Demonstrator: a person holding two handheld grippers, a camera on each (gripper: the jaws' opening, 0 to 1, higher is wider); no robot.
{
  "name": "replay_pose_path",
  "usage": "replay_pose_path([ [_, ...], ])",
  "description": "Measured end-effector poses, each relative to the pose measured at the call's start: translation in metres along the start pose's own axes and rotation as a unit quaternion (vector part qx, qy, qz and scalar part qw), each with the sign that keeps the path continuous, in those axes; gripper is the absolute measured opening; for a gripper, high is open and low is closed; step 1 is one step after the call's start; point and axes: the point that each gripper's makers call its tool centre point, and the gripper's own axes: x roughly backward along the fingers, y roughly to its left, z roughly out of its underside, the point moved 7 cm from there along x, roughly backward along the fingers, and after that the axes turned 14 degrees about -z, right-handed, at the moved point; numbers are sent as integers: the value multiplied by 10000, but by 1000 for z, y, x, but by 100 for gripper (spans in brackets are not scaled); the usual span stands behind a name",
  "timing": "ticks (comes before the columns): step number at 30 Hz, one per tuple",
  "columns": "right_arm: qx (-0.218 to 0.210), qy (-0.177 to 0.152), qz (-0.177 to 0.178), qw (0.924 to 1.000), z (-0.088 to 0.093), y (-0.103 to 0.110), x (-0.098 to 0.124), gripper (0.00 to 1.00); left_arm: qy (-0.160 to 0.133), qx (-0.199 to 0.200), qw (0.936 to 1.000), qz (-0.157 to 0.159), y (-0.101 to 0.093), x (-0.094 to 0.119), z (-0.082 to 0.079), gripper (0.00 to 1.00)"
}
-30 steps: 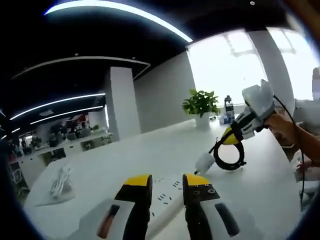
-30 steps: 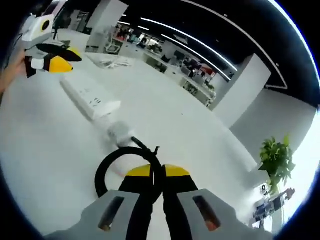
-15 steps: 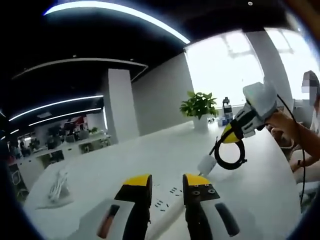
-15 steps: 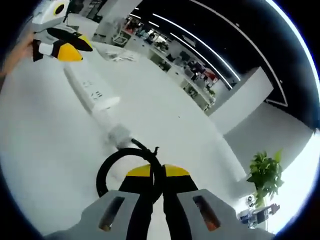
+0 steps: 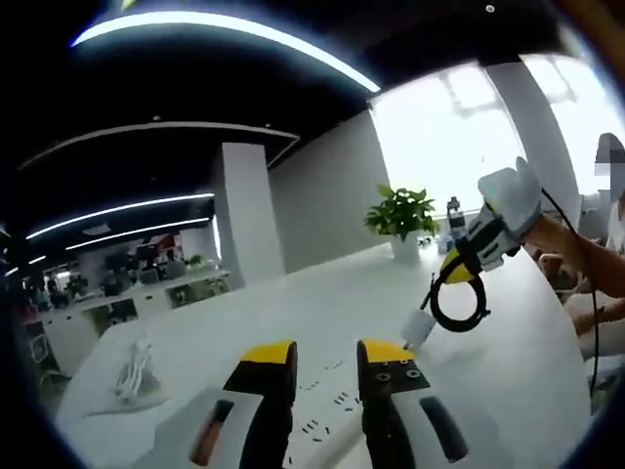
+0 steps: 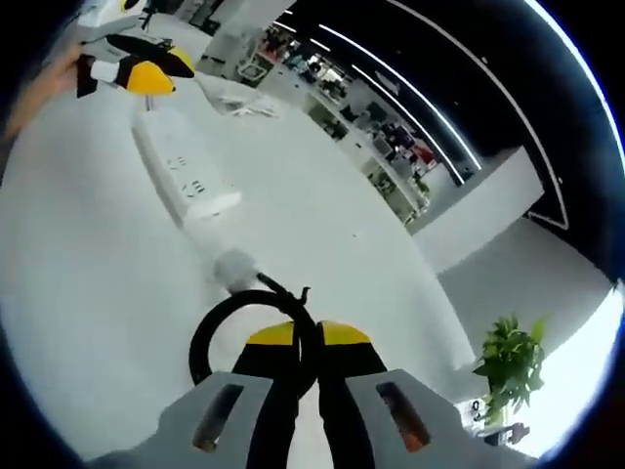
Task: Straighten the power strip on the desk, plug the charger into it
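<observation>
1. The white power strip (image 6: 184,171) lies flat on the white worktop (image 6: 88,293), running away from the right tool toward the left tool (image 6: 137,73), whose yellow-tipped jaws sit at the strip's far end. In the left gripper view the strip (image 5: 327,420) shows between that tool's own jaws, socket slots dark against the white.
2. The left tool (image 5: 326,360) has its jaws parted with the strip in the gap; whether they touch it I cannot tell.
3. The right tool (image 6: 307,337) is closed on the charger's black cable loop (image 6: 220,327), the cord pinched between its yellow tips. The white charger (image 6: 234,267) hangs at the end of that loop, just beside the strip's near end but apart from it.
4. From the left gripper view the right tool (image 5: 467,262) is seen held by a hand (image 5: 562,239), the coil (image 5: 457,303) dangling below it and the charger (image 5: 420,330) low over the worktop.
5. There is open white surface on every side of the strip (plenty of room to swing it). No writing can be read on anything.
6. A loose bundle of white cable (image 5: 137,366) lies well apart, toward the worktop's far corner.
7. Beyond stand a potted plant (image 5: 402,217) by a bright window, a white pillar (image 5: 244,215), rows of office desks and long ceiling light strips.
</observation>
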Motion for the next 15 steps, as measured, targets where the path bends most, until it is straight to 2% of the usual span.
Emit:
replay_pose_path([
  [8,-46,128,-16,9999,-11,0,1,4,75,-106,9999,105,2,-5,4,25],
  [15,-123,168,-37,9998,-27,-3,10,4,133,-241,9993,238,1,-10,1,25],
])
